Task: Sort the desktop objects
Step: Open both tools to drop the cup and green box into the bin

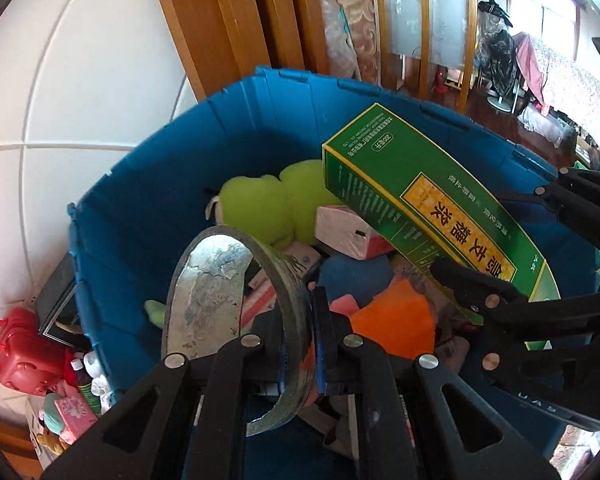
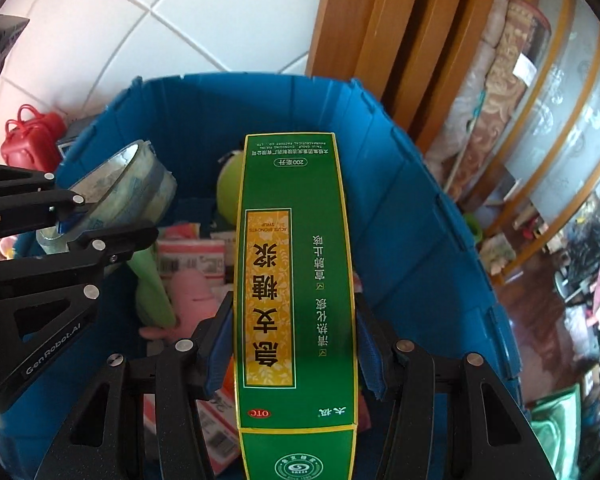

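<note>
My left gripper (image 1: pixel 300 344) is shut on a roll of clear tape (image 1: pixel 236 288), pinching its band and holding it above the blue bin (image 1: pixel 148 208). The tape also shows in the right wrist view (image 2: pixel 140 184), with the left gripper (image 2: pixel 84 224) on it. My right gripper (image 2: pixel 294 340) is shut on a long green medicine box (image 2: pixel 296 280) with a yellow label, held over the same blue bin (image 2: pixel 412 232). In the left wrist view the green box (image 1: pixel 420 204) hangs over the bin's right side, with the right gripper (image 1: pixel 500 280) on it.
The bin holds a green plush toy (image 1: pixel 268 204), a pink box (image 1: pixel 344 232), an orange cloth (image 1: pixel 396 316), a pink plush (image 2: pixel 192 292) and packets. A red toy case (image 1: pixel 20 352) and small bottles stand left of the bin. A tiled wall and wooden door frame are behind.
</note>
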Available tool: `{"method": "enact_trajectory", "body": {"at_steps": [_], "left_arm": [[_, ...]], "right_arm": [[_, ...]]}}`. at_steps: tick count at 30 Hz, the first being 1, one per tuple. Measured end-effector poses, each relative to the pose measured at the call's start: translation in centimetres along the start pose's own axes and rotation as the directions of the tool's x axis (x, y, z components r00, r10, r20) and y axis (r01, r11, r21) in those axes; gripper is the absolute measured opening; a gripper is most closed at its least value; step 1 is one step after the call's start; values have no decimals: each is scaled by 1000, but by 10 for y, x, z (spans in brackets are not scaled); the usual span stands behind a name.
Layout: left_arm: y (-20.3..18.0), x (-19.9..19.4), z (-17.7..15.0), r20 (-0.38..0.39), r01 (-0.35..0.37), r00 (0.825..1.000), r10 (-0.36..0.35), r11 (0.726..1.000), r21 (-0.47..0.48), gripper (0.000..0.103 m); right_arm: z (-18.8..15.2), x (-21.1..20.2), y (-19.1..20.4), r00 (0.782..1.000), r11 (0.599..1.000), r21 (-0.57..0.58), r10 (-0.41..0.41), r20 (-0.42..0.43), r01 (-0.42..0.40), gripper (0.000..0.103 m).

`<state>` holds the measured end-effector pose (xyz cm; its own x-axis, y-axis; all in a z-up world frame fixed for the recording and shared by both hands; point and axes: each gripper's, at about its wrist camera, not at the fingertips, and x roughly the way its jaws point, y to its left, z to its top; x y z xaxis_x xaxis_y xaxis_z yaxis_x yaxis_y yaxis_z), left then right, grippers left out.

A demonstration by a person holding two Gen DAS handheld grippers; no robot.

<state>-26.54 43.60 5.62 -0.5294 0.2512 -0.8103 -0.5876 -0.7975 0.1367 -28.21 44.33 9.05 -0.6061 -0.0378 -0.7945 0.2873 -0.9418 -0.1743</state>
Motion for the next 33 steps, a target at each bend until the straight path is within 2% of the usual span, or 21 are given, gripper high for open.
{"method": "enact_trajectory", "body": {"at_steps": [8,10,15,17,18,19,20,25,28,30,33], "left_arm": [[0,22,6,-47,-10,999,9,1000,-17,13],[-1,26,6,-61,-34,998,33,999,-10,21],[-1,22,4,-57,-48,997,48,999,3,55],[-1,19,3,-55,-52,997,53,999,7,57],[-1,18,2,-56,-52,997,53,999,12,57],[-1,16,2,-57,-50,997,51,999,14,57],[-1,15,1,-56,-50,997,50,999,13,57],[5,1,-7,-35,-50,998,50,999,-4,58],[11,-14,-14,-4,-53,999,53,998,-20,59],[16,-27,-20,31,-59,998,60,997,-39,67],[26,-49,-30,91,-69,993,76,994,-80,70]], "right_arm": [[-5,21,-14,999,1000,11,21,-33,-21,53],[-5,22,-14,999,1000,8,19,-38,-19,53],[-3,28,-16,999,1000,-4,16,-46,-16,54],[-4,29,-17,999,1000,-6,14,-51,-14,55],[-3,30,-18,998,1000,-4,12,-55,-12,57],[-4,30,-18,998,1000,-3,9,-57,-9,68],[-4,30,-19,998,1000,-4,4,-60,-5,84],[-8,21,-21,999,1000,4,0,-53,0,103],[-10,8,-21,999,1000,15,11,-33,-10,103],[-13,-2,-19,1000,1000,19,11,-15,-10,103],[-17,-22,-13,1000,999,26,26,15,-26,103]]}}
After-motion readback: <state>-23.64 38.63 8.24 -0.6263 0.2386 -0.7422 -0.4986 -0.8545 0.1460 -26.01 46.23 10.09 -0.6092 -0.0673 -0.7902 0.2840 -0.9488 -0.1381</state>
